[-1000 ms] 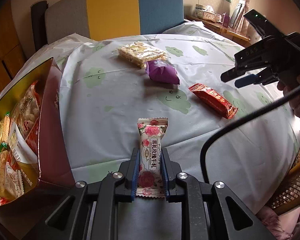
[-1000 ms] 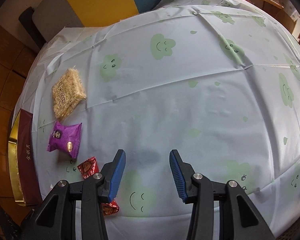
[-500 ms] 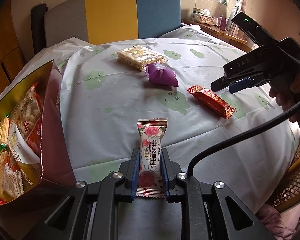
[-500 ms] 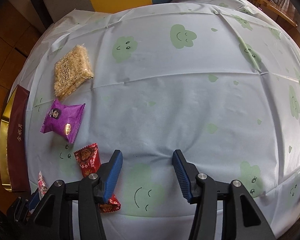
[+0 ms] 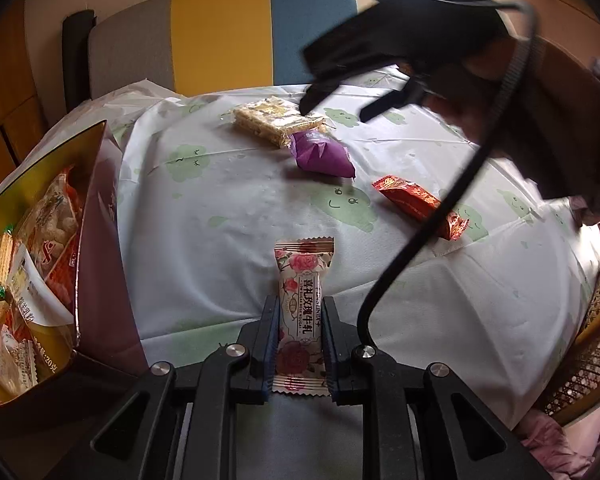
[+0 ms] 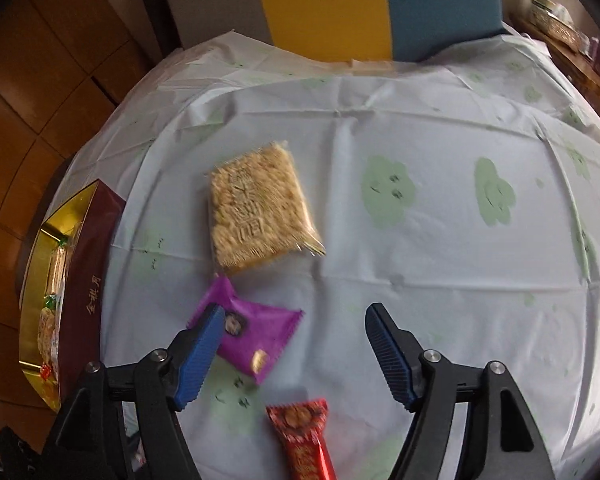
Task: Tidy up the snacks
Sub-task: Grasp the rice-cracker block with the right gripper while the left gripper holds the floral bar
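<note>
Pale plastic tablecloth (image 6: 420, 208) with green smiling clouds covers the round table. In the left wrist view, the left gripper (image 5: 300, 322) sits at the bottom centre, its jaws narrow and clamped on a rose-printed nougat packet (image 5: 303, 300) that stands up between the pads. At the left edge of that frame a maroon and gold box (image 5: 96, 240) stands open, crowded with wrapped snacks. Further up the cloth lie a clear-wrapped rice crisp block (image 5: 278, 120), a purple packet (image 5: 324, 154) just beside it, and a red packet (image 5: 418, 204) to the right, partly crossed by a black cable (image 5: 440, 216).

In the right wrist view, the right gripper (image 6: 294, 344) hangs above the cloth, its jaws having just been opening and now standing wide with nothing gripped. The purple packet (image 6: 252, 336) lies on the cloth below, partly behind the left-hand blue pad. The rice crisp block (image 6: 260, 212) sits above it in the frame, and the red packet (image 6: 304, 436) at the bottom centre.
</note>
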The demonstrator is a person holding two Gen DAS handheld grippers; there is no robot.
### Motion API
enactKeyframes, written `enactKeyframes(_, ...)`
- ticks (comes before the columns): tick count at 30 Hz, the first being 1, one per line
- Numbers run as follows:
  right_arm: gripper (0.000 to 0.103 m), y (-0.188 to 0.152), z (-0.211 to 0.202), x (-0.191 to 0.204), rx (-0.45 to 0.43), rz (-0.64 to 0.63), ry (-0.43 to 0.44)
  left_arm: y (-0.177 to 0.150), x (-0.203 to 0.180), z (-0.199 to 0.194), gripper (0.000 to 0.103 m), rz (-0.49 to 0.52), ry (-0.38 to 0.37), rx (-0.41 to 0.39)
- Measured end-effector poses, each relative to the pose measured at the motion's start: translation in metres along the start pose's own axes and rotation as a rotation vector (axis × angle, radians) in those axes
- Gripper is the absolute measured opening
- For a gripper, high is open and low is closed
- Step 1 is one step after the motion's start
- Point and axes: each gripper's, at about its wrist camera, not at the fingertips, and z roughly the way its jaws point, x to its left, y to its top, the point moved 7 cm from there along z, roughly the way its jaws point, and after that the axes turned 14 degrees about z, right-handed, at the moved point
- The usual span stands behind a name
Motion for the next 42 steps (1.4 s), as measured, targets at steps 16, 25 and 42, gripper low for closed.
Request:
enactKeyframes(16, 0.074, 0.058, 0.073, 0.028, 0.015, -0.152, -0.171, 0.002, 0.003, 0.003, 0.020, -0.020, -0.016, 0.004)
enactKeyframes(25, 0.074, 0.076, 0.027, -0.066, -0.047, 0.031, -0.271, 0.002, 0.003, 0.004, 0.020, -0.023, -0.009, 0.009)
enactKeyframes(42, 0.076, -0.030, -0.006, -0.133, 0.096, 0.032, -0.315, 0.006, 0.005, 0.007, 0.020, -0.043, -0.011, 0.048)
